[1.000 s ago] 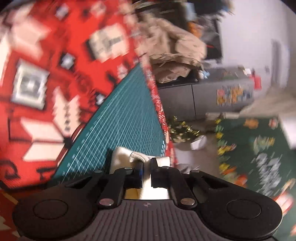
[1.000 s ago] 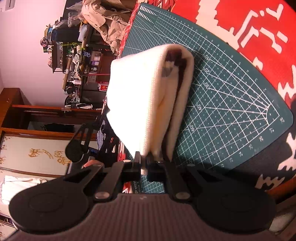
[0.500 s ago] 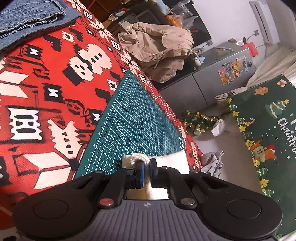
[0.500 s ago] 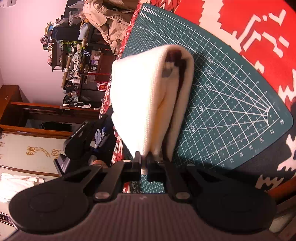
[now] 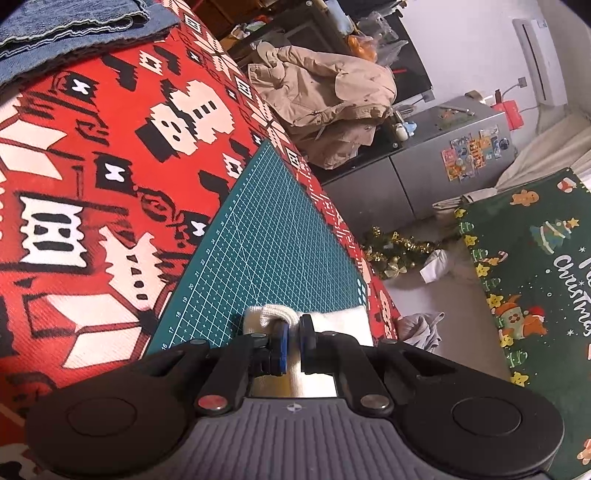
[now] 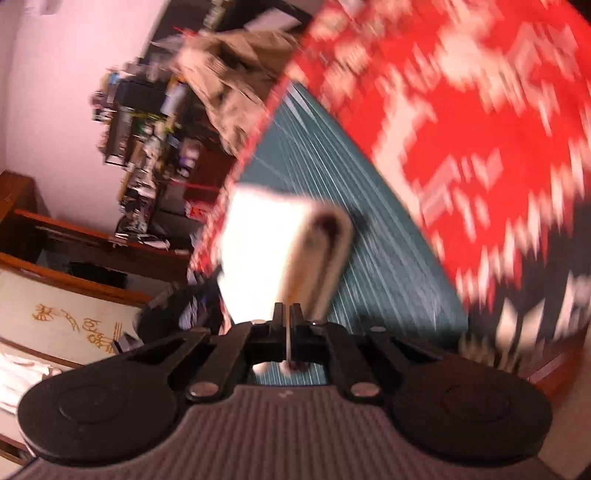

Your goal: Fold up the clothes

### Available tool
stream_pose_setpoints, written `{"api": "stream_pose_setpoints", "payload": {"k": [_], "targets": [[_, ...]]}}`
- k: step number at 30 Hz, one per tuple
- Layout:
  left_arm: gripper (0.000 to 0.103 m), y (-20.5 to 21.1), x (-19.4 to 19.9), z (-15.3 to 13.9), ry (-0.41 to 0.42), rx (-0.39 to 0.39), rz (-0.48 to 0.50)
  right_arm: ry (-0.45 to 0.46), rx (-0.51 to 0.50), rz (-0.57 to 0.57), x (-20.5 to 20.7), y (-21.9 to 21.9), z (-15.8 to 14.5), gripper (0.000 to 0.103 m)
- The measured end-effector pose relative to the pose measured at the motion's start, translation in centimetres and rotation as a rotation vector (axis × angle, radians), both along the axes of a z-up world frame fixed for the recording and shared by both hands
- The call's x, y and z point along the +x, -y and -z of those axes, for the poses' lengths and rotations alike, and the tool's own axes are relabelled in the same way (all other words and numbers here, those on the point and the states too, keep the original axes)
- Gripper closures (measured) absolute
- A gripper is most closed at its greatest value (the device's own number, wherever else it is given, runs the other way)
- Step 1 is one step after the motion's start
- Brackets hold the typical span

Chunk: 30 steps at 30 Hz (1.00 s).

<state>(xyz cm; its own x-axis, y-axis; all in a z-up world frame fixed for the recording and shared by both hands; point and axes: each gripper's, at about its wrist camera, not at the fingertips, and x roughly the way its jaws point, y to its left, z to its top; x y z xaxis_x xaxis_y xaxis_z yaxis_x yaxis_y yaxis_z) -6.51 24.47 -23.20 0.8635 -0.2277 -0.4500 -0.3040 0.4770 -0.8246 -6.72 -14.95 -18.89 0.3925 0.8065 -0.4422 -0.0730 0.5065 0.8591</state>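
A folded white cloth (image 6: 280, 254) hangs doubled over above the green cutting mat (image 6: 369, 240). My right gripper (image 6: 286, 319) is shut on its near edge; this view is blurred by motion. In the left wrist view the same white cloth (image 5: 332, 321) lies at the near end of the green cutting mat (image 5: 266, 251). My left gripper (image 5: 291, 332) is shut on a bunched corner of it. The left gripper shows dimly at the lower left of the right wrist view (image 6: 177, 314).
The mat lies on a red patterned tablecloth (image 5: 92, 184). Folded denim (image 5: 66, 29) sits at the table's far left. A beige jacket (image 5: 321, 99) is piled past the table's far end. A grey cabinet (image 5: 443, 162) and a green Christmas rug (image 5: 535, 277) are on the floor to the right.
The left view has tilted and settled, still gripping the cloth corner. The right gripper has swung with the cloth, so its view is now blurred and the cloth looks smaller.
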Motion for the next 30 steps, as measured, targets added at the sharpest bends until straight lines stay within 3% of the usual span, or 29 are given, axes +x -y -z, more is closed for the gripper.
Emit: {"api": "stream_pose_setpoints", "payload": {"k": [3,7,14,19,23,30], "targets": [[0.096,0.0,0.1,-0.1,-0.006,0.007,0.003,0.074,0.007,0.0,1.9,-0.3,-1.2,0.101],[0.096,0.1,0.2,-0.2,-0.013,0.017,0.008,0.029,0.025,-0.04,4.5,-1.7,0.2,0.101],[0.095,0.4,0.4,-0.6,-0.026,0.053,0.015,0.024,0.006,-0.036,2.8,0.9,1.2,0.103],[0.095,0.4,0.5,-0.6,-0.028,0.051,0.016,0.085,0.07,-0.134,2.5,-2.0,-0.2,0.103],[0.094,0.4,0.5,-0.6,-0.029,0.052,0.023,0.017,0.058,-0.147,2.7,-3.9,1.4,0.103],[0.094,0.2,0.5,-0.4,-0.023,0.039,0.025,-0.035,0.056,-0.049,1.1,1.2,2.6,0.103]]}}
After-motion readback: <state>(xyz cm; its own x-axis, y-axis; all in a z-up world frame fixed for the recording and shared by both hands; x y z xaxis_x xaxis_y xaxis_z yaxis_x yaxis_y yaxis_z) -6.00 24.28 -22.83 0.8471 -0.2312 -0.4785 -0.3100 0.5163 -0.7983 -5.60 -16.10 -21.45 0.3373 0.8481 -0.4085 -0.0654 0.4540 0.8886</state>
